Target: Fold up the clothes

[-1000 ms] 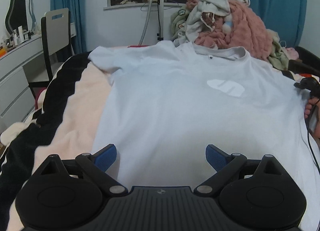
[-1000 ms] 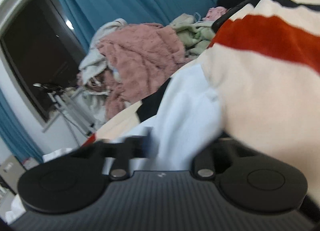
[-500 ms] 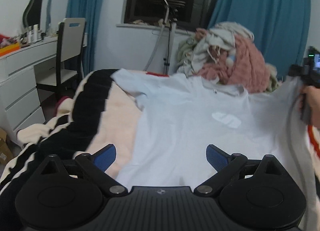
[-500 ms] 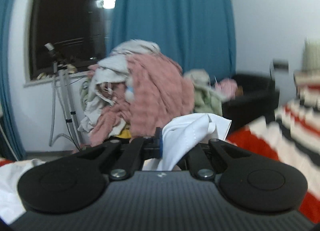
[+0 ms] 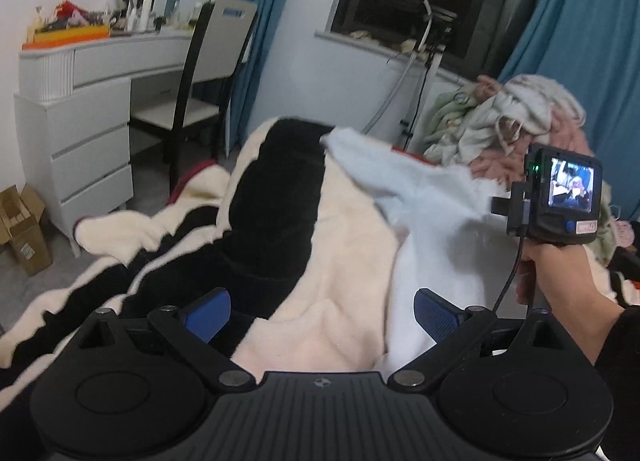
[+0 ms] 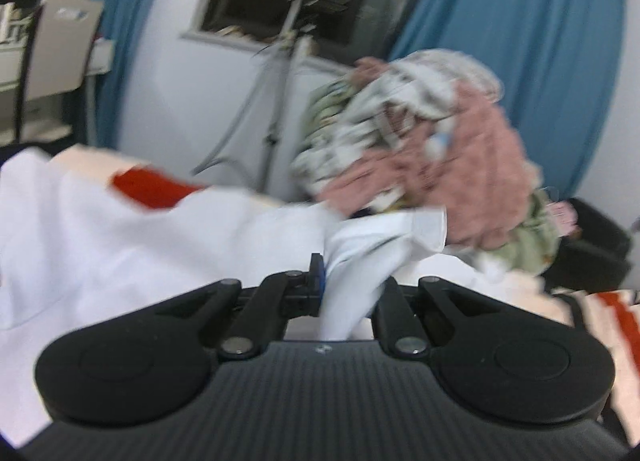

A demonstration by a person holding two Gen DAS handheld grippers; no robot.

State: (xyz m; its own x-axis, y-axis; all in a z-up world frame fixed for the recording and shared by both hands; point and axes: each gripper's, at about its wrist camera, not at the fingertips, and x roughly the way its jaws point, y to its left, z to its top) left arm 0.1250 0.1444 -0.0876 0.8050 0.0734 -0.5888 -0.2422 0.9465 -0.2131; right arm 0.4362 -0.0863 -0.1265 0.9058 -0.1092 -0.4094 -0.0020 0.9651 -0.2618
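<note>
A pale blue-white T-shirt (image 5: 420, 213) lies on a cream and black blanket (image 5: 340, 261), its right side lifted and drawn over toward the left. In the left wrist view the right gripper (image 5: 496, 205), held by a person's hand (image 5: 560, 269), hangs above the shirt's far part. My right gripper (image 6: 350, 281) has a bunched sleeve of the T-shirt (image 6: 120, 237) between its fingers; its jaws are opening while the cloth still fills the gap. My left gripper (image 5: 322, 317) is open over the blanket beside the shirt's left edge, with nothing between its blue pads (image 5: 208, 315).
A heap of pink, white and green clothes (image 5: 520, 113) sits at the bed's far right, the same heap (image 6: 420, 141) showing in the right wrist view. A white dresser (image 5: 80, 109), a chair (image 5: 216, 61) and a cardboard box (image 5: 20, 229) stand left. A tripod stand (image 5: 420, 61) is by the window.
The right gripper has risen from the bed's right edge and swept left with the shirt's sleeve, rolling upright. The left gripper stayed open and swung left, off the shirt's middle.
</note>
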